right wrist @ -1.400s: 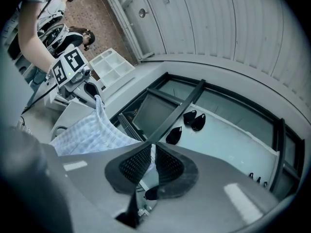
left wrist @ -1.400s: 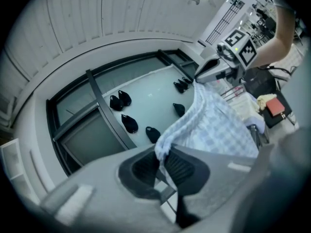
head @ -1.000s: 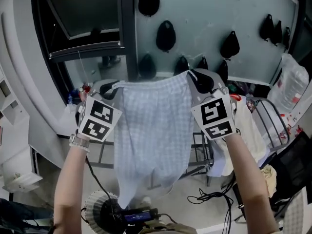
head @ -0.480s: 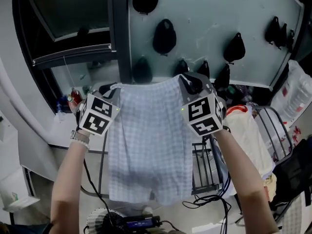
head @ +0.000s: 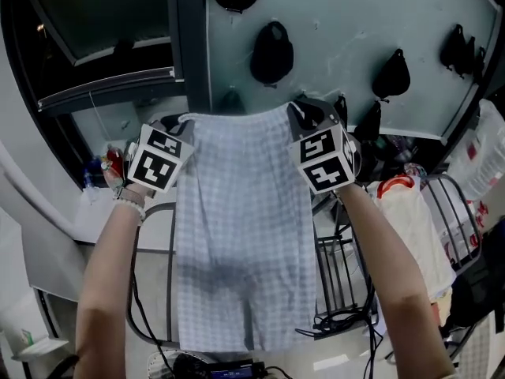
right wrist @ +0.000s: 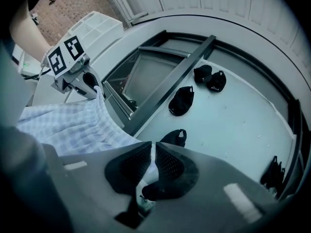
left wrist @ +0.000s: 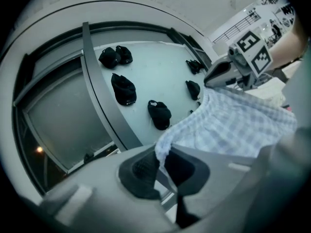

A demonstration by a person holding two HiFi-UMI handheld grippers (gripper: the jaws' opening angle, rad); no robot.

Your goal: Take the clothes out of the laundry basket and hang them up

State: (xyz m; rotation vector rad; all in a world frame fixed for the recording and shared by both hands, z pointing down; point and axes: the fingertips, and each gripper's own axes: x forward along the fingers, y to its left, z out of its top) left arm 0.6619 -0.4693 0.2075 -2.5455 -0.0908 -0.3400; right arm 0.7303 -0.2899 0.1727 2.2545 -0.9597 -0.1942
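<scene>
A pair of pale checked shorts (head: 241, 227) hangs spread out flat, held up by the waistband (head: 237, 118) in front of me. My left gripper (head: 175, 125) is shut on the waistband's left corner (left wrist: 163, 147). My right gripper (head: 304, 115) is shut on its right corner, and a strip of cloth (right wrist: 152, 161) shows pinched between the pads. The checked cloth (left wrist: 233, 125) stretches between the two grippers. The laundry basket is not in view.
A pale green wall panel (head: 339, 30) behind the shorts carries several black hook-like fittings (head: 271, 51). A dark window frame (head: 110, 85) is at the left. A metal drying rack (head: 335, 267) stands below, with white cloth (head: 410, 219) draped at the right. Cables (head: 339, 322) lie on the floor.
Both grippers have carried the shorts forward, closer to the wall panel and over the rack. The shorts now hang flatter and wider. Both grips are unchanged.
</scene>
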